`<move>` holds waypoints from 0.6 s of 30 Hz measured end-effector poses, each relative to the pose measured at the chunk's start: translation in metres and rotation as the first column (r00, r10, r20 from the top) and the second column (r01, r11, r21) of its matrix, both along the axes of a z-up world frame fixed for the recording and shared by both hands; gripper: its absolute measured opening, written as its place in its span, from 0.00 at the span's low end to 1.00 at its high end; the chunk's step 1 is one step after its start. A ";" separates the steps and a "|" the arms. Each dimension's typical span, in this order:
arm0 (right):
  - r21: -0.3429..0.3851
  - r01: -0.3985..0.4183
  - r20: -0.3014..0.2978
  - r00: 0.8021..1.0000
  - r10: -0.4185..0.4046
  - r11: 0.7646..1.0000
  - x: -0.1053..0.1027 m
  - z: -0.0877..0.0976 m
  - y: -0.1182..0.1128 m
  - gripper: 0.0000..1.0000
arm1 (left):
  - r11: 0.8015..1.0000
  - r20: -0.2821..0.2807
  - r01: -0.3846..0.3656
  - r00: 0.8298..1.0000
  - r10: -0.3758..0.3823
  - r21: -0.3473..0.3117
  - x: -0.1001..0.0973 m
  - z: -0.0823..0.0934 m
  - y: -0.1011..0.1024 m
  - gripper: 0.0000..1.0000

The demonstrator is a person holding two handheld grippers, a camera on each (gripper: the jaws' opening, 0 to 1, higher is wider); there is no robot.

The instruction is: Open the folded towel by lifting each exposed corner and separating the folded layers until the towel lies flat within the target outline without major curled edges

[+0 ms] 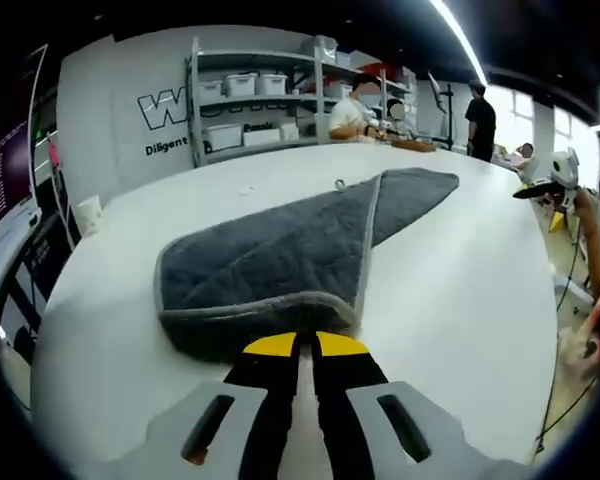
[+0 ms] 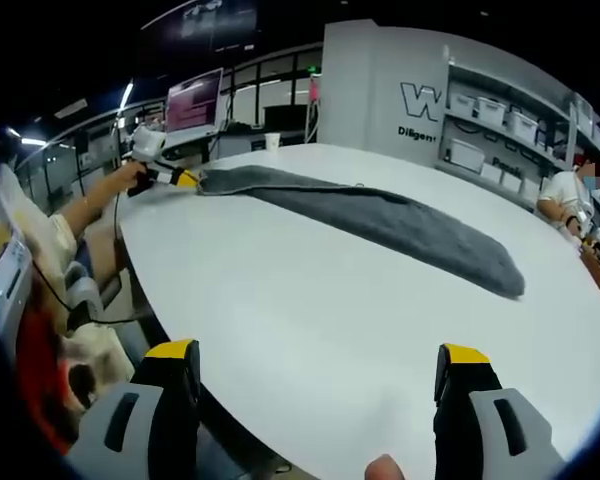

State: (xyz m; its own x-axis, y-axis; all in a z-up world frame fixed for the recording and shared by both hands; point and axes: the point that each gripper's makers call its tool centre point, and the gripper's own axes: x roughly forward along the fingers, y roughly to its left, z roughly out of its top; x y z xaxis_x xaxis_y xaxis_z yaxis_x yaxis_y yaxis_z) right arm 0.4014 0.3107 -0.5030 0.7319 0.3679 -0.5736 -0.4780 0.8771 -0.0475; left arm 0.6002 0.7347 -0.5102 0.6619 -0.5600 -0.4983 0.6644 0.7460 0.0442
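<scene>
In my left gripper view, the grey towel (image 1: 300,255) lies folded on the white worktop (image 1: 460,300), its long axis running away from me toward a narrowing far end with a small loop. The left gripper (image 1: 302,345) has its yellow-tipped fingers (image 1: 270,346) pressed together on the towel's near edge. In my right gripper view, the same towel (image 2: 380,222) stretches as a long strip across the worktop (image 2: 310,330), and the left gripper (image 2: 165,178) meets its far-left end. The right gripper (image 2: 320,365) hangs over the near worktop edge, well apart from the towel, fingers (image 2: 465,358) spread wide around nothing. The back wall (image 1: 130,110) shows a large "W" and "Diligent".
</scene>
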 end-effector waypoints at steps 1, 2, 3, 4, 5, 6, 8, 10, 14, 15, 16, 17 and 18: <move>0.000 0.000 0.000 1.000 0.000 1.000 0.000 0.000 0.000 0.98 | 1.000 0.005 -0.009 1.000 0.009 -0.009 -0.001 0.002 0.000 0.17; 0.001 0.000 -0.001 1.000 0.000 1.000 0.000 0.000 0.000 0.98 | 1.000 0.008 -0.015 1.000 0.015 -0.022 -0.001 0.004 0.001 0.20; 0.001 0.001 -0.001 1.000 -0.001 1.000 -0.001 0.000 0.000 0.98 | 0.999 0.011 -0.018 1.000 0.019 -0.032 -0.001 0.006 0.001 0.22; 0.000 0.002 -0.001 1.000 -0.002 1.000 -0.001 0.000 -0.001 0.98 | 0.998 0.015 -0.023 1.000 0.024 -0.052 -0.003 0.010 0.000 0.25; -0.001 0.004 -0.003 1.000 -0.004 1.000 -0.001 0.000 -0.002 0.98 | 0.998 0.019 -0.025 0.999 0.026 -0.063 -0.005 0.013 -0.001 0.29; -0.002 0.005 -0.004 1.000 -0.005 1.000 -0.001 0.000 -0.002 0.98 | 0.997 0.022 -0.025 0.999 0.026 -0.072 -0.007 0.016 -0.002 0.32; -0.003 0.006 -0.005 1.000 -0.006 1.000 -0.001 0.000 -0.002 0.98 | 0.997 0.025 -0.024 0.999 0.026 -0.076 -0.008 0.018 -0.004 0.41; -0.005 0.006 -0.009 1.000 -0.006 1.000 0.000 -0.001 -0.002 0.98 | 0.997 0.014 0.008 1.000 -0.007 -0.074 -0.018 0.020 -0.013 0.50; -0.024 -0.008 -0.021 1.000 0.008 1.000 0.001 -0.003 0.002 0.98 | 0.994 -0.016 0.073 0.997 -0.075 -0.078 -0.039 0.022 -0.036 0.82; -0.025 -0.010 -0.022 1.000 0.009 1.000 0.001 -0.003 0.002 0.98 | 0.994 -0.018 0.077 0.997 -0.079 -0.081 -0.042 0.022 -0.038 0.87; -0.025 -0.012 -0.026 1.000 0.011 1.000 0.001 -0.004 0.003 0.98 | 0.992 -0.022 0.088 0.996 -0.090 -0.089 -0.046 0.024 -0.043 0.89; -0.027 -0.013 -0.029 0.999 0.012 1.000 0.001 -0.004 0.003 0.98 | 0.990 -0.026 0.099 0.994 -0.102 -0.104 -0.050 0.025 -0.047 0.90; -0.030 -0.013 -0.033 0.999 0.012 0.999 0.002 -0.005 0.003 0.98 | 0.986 -0.028 0.110 0.993 -0.114 -0.127 -0.053 0.028 -0.051 0.89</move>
